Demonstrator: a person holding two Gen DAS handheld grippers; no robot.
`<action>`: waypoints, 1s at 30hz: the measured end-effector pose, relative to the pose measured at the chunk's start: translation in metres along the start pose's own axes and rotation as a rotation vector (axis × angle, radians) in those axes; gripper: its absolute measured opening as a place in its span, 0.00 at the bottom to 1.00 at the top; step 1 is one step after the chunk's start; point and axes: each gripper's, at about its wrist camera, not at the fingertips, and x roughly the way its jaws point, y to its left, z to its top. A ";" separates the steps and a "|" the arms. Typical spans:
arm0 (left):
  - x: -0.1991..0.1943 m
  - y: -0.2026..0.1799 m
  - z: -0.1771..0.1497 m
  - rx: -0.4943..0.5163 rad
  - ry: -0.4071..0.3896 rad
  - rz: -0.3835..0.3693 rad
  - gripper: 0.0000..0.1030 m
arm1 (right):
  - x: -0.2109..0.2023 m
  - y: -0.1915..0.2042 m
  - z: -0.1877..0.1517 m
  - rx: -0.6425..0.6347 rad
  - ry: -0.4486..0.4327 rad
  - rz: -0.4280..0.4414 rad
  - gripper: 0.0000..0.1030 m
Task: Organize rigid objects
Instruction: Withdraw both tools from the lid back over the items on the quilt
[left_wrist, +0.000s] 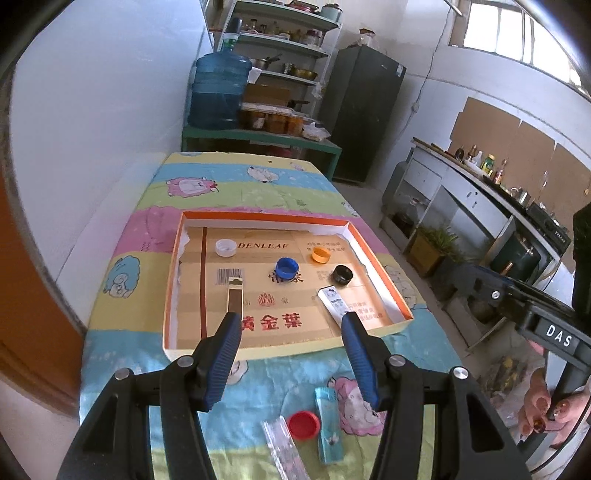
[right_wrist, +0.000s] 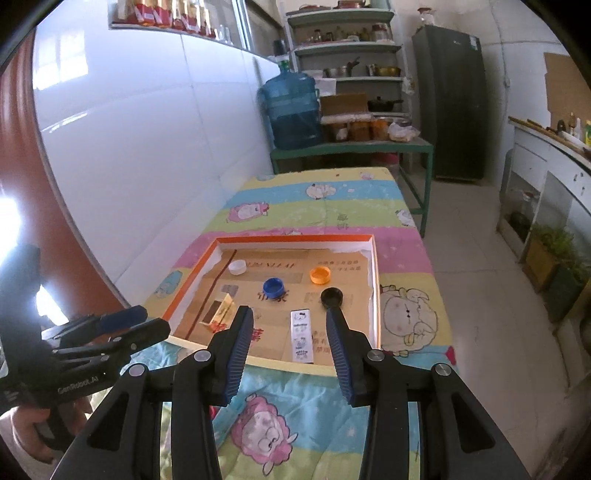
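A shallow orange-rimmed cardboard tray (left_wrist: 384, 280) (right_wrist: 373, 295) lies on the cartoon-print cloth. In it are a white cap (left_wrist: 225, 247) (right_wrist: 237, 267), a blue cap (left_wrist: 287, 267) (right_wrist: 273, 287), an orange cap (left_wrist: 320, 254) (right_wrist: 320, 275), a black cap (left_wrist: 342, 274) (right_wrist: 332, 296), a brown lighter (left_wrist: 235, 298) (right_wrist: 220, 312) and a white lighter (left_wrist: 335, 305) (right_wrist: 302, 336). On the cloth in front of the tray lie a red cap (left_wrist: 303, 424), a teal lighter (left_wrist: 328, 424) and a clear lighter (left_wrist: 282, 448). My left gripper (left_wrist: 291, 328) is open and empty above them. My right gripper (right_wrist: 290, 325) is open and empty over the tray's near edge.
The table stands against a white wall on the left. Behind it a green bench (right_wrist: 351, 147) carries a blue water jug (left_wrist: 218, 92) (right_wrist: 293, 110) and jars. A shelf rack and a dark fridge (left_wrist: 362, 110) stand at the back. A counter (left_wrist: 480, 192) runs along the right.
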 end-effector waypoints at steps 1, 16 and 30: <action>-0.004 -0.001 0.000 0.001 -0.004 0.000 0.55 | -0.009 -0.001 0.000 0.003 -0.008 -0.007 0.41; -0.049 -0.033 -0.015 0.096 -0.068 -0.050 0.55 | -0.313 -0.118 -0.050 0.014 -0.199 -0.614 0.41; -0.062 -0.010 -0.053 0.073 -0.057 0.057 0.55 | -0.164 -0.043 -0.170 -0.276 -0.045 -0.295 0.49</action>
